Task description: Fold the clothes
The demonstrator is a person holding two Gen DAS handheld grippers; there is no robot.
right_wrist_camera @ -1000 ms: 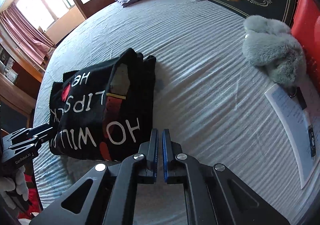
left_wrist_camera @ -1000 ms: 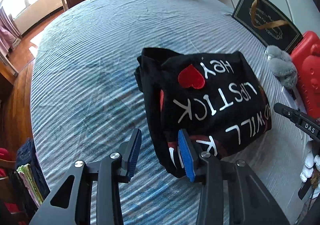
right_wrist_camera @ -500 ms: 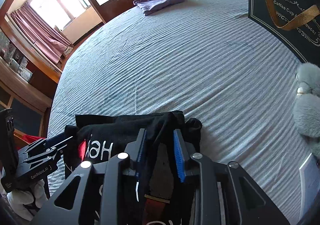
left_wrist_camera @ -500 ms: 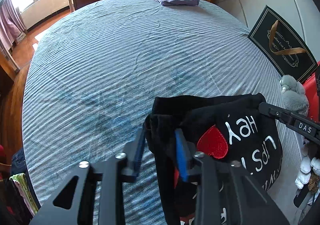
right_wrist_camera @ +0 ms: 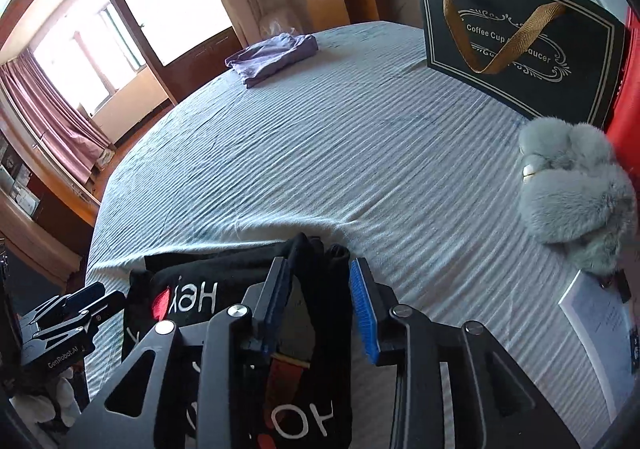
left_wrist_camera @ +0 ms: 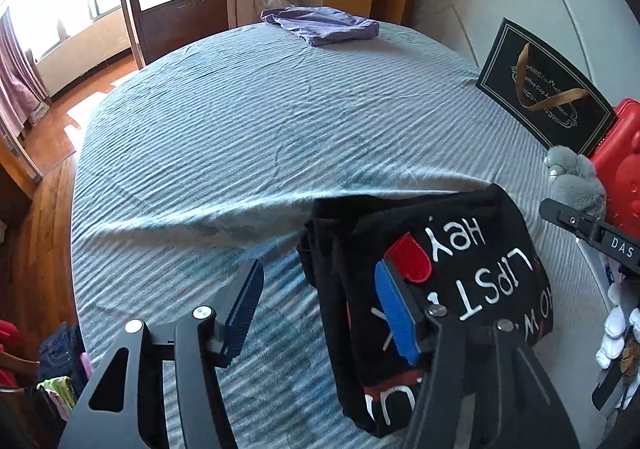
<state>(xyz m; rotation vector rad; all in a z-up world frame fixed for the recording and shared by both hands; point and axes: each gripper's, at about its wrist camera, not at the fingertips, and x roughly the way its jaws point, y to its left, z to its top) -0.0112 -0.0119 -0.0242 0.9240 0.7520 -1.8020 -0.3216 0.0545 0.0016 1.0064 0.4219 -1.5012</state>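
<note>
Two grippers (left_wrist_camera: 316,313) (right_wrist_camera: 320,305), one black shirt (left_wrist_camera: 460,289)

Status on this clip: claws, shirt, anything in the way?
Left claw and right claw opening, pads off the cloth. Black shirt folded on the bed. Grey plush lies off to the side, not in the way.

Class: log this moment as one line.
left gripper: opening | right gripper: opening | black shirt: folded on bed, released
</note>
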